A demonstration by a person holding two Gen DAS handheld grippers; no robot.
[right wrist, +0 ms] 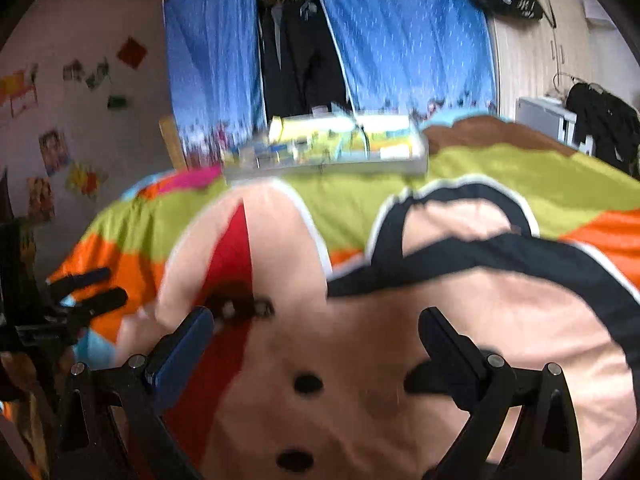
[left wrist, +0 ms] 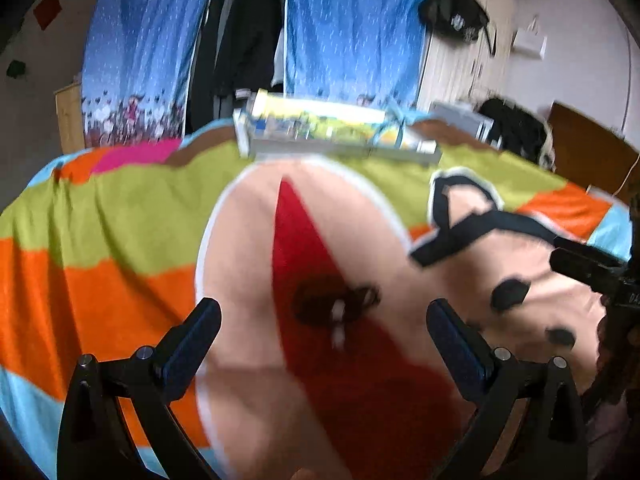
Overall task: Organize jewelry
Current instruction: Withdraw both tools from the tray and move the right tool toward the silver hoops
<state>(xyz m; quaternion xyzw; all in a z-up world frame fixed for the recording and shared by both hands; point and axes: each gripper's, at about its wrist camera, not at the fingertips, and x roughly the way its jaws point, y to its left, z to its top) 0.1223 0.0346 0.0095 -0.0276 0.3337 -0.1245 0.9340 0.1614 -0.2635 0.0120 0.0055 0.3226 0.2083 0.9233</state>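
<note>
a: where's the jewelry?
b: a small dark brown tangled piece with a pale bead (left wrist: 335, 307) lies on the red wedge of the bright cartoon-print bedspread (left wrist: 120, 216), blurred.
a: and the tongs?
b: left gripper (left wrist: 324, 316) spread wide above it, holding nothing. right gripper (right wrist: 316, 330) also wide, empty, the piece just beyond its left finger (right wrist: 182, 350).
a: anything else?
b: a clear compartmented plastic box (right wrist: 324, 152) at the far edge.

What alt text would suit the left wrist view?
The open left gripper hovers over a small dark jewelry piece lying on a colourful bedspread. A white organizer tray sits farther back, before blue curtains.
</note>
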